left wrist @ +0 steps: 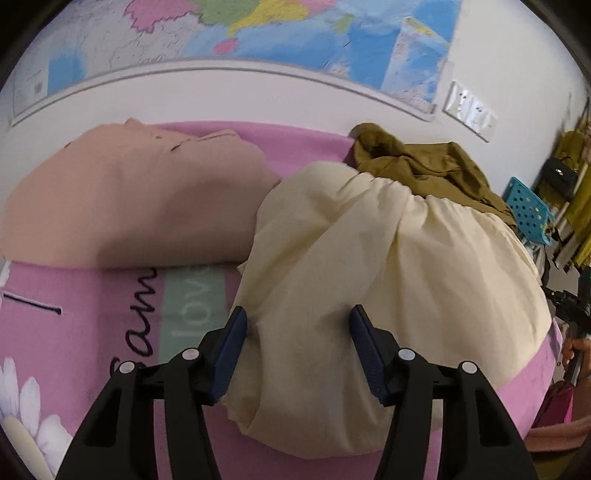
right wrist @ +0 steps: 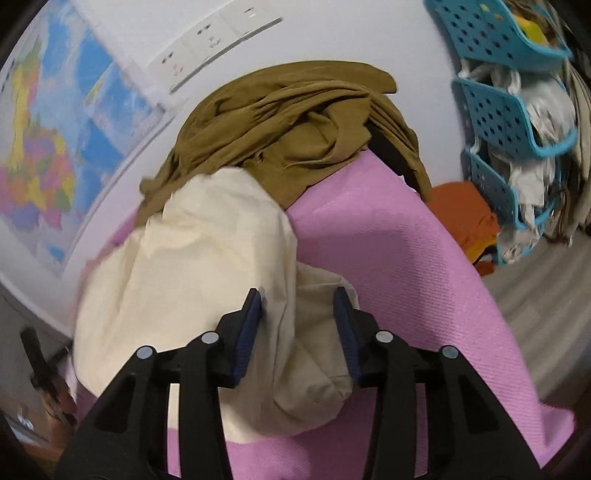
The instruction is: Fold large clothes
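A crumpled cream garment (left wrist: 369, 266) lies in a heap on the pink printed cloth (left wrist: 92, 332) that covers the table; it also shows in the right wrist view (right wrist: 192, 266). My left gripper (left wrist: 298, 332) is open, its jaws either side of the heap's near fold. My right gripper (right wrist: 298, 314) is open, its jaws straddling a bunched end of the cream garment. An olive-brown garment (left wrist: 424, 162) lies crumpled behind the cream one, by the wall, and shows in the right wrist view (right wrist: 288, 125). A folded peach garment (left wrist: 129, 199) lies at the far left.
A wall map (left wrist: 240, 33) and a socket strip (left wrist: 469, 110) are on the wall behind the table. Blue perforated baskets (right wrist: 506, 122) with clutter stand to the right, beside an orange cloth (right wrist: 461, 214). The table's right edge drops to a grey floor (right wrist: 539, 288).
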`<state>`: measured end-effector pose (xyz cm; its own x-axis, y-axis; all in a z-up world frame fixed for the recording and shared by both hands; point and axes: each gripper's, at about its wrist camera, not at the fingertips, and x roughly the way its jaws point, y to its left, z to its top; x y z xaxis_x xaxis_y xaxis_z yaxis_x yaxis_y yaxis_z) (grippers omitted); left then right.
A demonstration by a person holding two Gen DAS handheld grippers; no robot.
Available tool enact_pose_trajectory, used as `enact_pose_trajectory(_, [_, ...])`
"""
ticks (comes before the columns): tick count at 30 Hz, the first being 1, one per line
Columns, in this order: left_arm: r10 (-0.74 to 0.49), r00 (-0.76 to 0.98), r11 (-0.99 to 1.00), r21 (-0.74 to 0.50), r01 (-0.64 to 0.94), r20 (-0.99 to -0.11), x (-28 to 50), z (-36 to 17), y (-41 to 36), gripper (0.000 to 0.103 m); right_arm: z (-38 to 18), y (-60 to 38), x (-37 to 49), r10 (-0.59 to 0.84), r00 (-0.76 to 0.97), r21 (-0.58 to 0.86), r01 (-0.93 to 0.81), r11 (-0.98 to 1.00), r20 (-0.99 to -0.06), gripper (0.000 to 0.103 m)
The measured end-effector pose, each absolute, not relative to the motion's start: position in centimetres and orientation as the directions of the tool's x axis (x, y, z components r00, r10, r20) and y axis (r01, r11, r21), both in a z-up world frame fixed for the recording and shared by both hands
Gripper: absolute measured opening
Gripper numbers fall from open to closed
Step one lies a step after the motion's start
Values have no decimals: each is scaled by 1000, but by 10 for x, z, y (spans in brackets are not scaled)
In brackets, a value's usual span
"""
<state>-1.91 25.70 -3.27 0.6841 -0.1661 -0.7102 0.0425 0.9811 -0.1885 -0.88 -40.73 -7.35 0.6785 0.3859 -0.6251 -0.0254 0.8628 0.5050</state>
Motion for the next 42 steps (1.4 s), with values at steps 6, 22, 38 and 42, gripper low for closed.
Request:
enact_pose_trajectory(6, [-197,732,967,-254,33,-652,-50,-14,274,60,-52,-404,-26,367,716,476,-55,878,-594,42])
enact_pose_trajectory(22, [-115,656,965,-240,-105,-746,-55,-45,278,52,-44,-261,-16,508,549,321,-406,856,-664,56])
enact_pose_trajectory(38, [-40,690,989,-127,-76,-723,-77,-22,235,60,7,-202,-39,626,537,276,-593,757,-565,60])
enact_pose_trajectory(42, [-44,681,988,-133,-80,-731,-78,-28,234,62,-11,-170,-34,621,482,260,-620,740,-618,63])
